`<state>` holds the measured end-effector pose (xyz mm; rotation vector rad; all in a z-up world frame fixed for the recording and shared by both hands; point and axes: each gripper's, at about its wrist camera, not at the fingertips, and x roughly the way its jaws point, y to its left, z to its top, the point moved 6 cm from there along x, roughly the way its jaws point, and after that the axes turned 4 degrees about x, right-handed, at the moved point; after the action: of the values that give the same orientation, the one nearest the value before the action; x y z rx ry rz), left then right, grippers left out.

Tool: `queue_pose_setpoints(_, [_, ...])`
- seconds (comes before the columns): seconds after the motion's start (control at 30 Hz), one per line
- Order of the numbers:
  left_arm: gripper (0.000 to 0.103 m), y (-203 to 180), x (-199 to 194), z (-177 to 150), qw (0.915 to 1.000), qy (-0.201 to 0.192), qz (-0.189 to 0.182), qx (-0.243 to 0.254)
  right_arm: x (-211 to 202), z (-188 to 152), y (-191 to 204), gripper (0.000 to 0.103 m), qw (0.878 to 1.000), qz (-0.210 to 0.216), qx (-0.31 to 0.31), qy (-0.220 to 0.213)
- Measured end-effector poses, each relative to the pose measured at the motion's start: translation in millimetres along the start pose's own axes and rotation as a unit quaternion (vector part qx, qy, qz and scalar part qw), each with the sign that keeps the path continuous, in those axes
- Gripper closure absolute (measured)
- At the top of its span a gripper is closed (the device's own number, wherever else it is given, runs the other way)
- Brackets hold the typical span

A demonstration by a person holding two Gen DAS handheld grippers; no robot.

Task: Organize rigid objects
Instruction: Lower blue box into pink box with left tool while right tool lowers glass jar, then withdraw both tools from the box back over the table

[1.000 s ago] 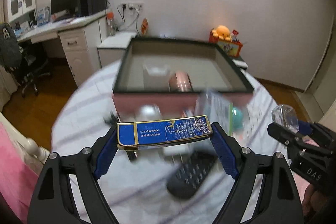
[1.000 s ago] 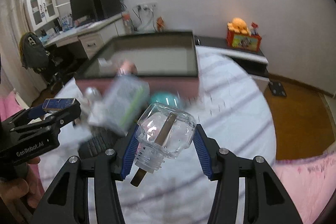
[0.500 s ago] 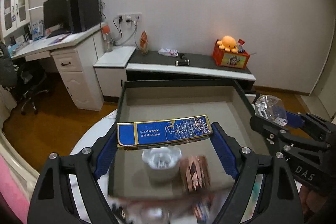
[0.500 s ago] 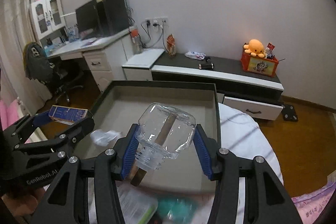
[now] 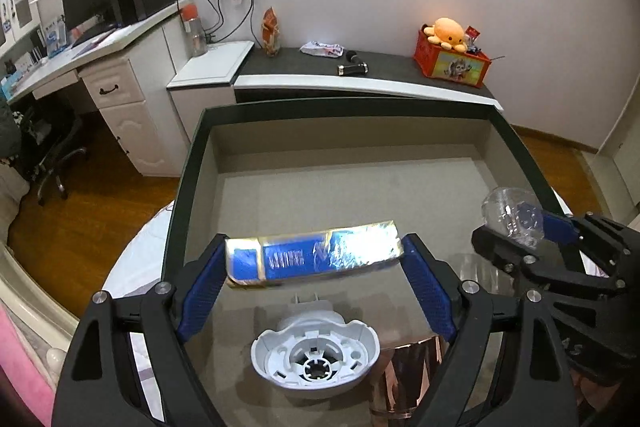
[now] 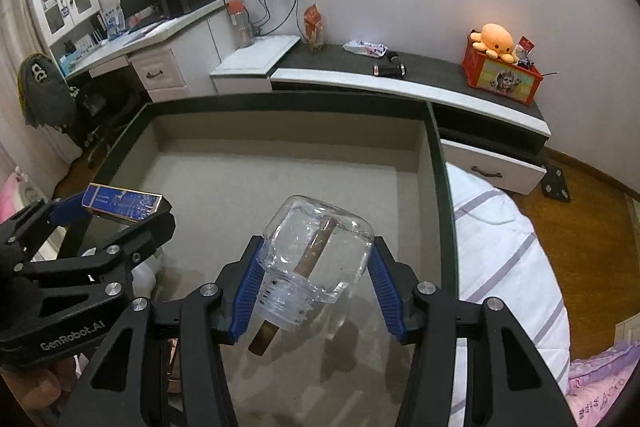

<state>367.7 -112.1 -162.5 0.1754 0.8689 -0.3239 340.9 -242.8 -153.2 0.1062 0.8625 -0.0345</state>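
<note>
My left gripper [image 5: 314,261] is shut on a flat blue and gold box [image 5: 312,255], held level above the open grey storage box [image 5: 344,179]. The blue box also shows in the right wrist view [image 6: 122,201]. My right gripper [image 6: 316,263] is shut on a clear glass jar [image 6: 318,251] with a brown stick inside, tilted over the storage box floor [image 6: 280,183]. The jar shows at the right of the left wrist view [image 5: 510,217]. A white plastic part [image 5: 316,357] and a copper-coloured can [image 5: 408,375] lie in the storage box below my left gripper.
The storage box stands on a round table with a striped white cloth [image 6: 500,251]. Behind it are a low dark cabinet [image 5: 360,75] with an orange plush on a red box [image 5: 450,47], and a white desk [image 5: 100,67] at the left.
Both grippers moved forward and lower over the storage box, each still holding its object. The white part and the copper can now lie closer below the left gripper.
</note>
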Motion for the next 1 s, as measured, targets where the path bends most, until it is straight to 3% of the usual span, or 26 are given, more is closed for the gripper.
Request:
queue_pose_setpoints(0.07, [0.009,0.6,-3.2,0.0,1.0000,-0.002,0.004,0.002,1.5,-2.6,-0.9,0.049,1.000,-0.004,-0.002,0.004])
queue_pose_setpoints(0.2, [0.004,8.5,-16.1,0.5,0.9999,-0.014,0.002,-0.005,-5.4,-0.9,-9.0,0.023,1.000,-0.009,0.009,-0.008])
queue_pose_setpoints(0.27, [0.002,12.7,-28.9,0.7,0.9994,-0.030,0.011,-0.009,-11.6,-1.1,-7.0,0.019,1.000,0.008,0.014,-0.012])
queue_pose_setpoints(0.4, [0.001,20.8,-60.8,-3.0,0.9978,-0.061,0.013,-0.022,-31.2,-0.2,-6.6,0.000,0.999,0.007,0.024,-0.034])
queue_pose_setpoints(0.67, [0.000,36.6,-135.6,-30.0,0.9922,-0.112,0.029,-0.046,-88.4,-10.8,2.5,0.000,0.996,0.026,0.034,-0.082])
queue_pose_setpoints(1.0, [0.000,38.1,-227.0,-85.1,0.9849,-0.155,0.054,-0.053,-180.8,-63.2,24.0,0.000,0.988,0.012,0.038,-0.151])
